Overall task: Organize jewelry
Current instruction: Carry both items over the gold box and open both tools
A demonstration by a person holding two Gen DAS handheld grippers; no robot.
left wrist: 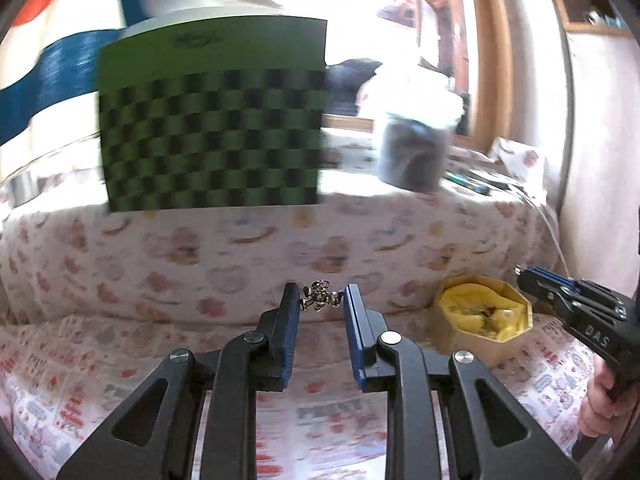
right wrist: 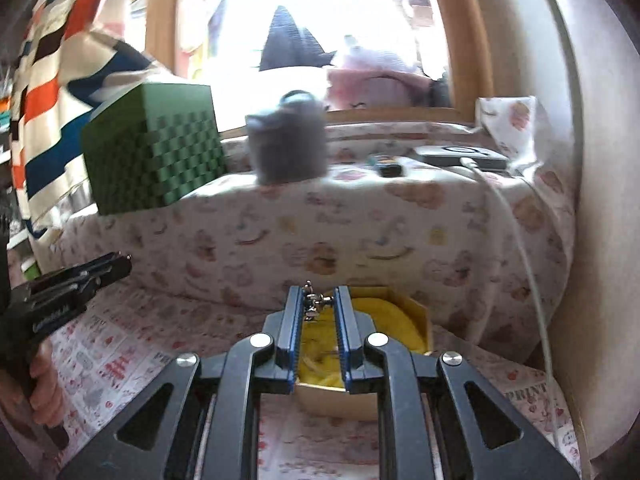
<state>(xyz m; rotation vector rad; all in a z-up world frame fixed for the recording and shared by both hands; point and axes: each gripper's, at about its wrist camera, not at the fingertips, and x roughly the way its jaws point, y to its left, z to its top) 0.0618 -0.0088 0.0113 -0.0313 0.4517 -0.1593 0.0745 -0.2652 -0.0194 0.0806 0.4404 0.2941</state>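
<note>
Step in hand: both grippers carry small metal jewelry above the patterned cloth; by the look of it, this is the carry toward the box, with nothing set down yet.
Left gripper [left wrist: 322,300]: narrowed on a silvery chain piece [left wrist: 320,297], which spans the gap between the blue pads at the tips.
Right gripper [right wrist: 319,300]: nearly pressed together, pinching a small silver trinket [right wrist: 314,302] at the very tips; whether it is a ring, an earring or a clasp cannot be told.
Jewelry box [left wrist: 486,316]: an octagonal cardboard box with a crumpled yellow lining, open, standing on the cloth against the covered ledge; some small pieces seem to lie in the lining.
Relation to box: in the right wrist view the right tips hang over the yellow lining; the left gripper is well to the box's left.
Next move calls for: probably lowering the right tips closer to the lining before spreading the pads, so the trinket lands inside, then bringing the left piece across.
Risk: the pinch on each piece is slight, so a jolt could shake one loose onto the cloth.
</note>
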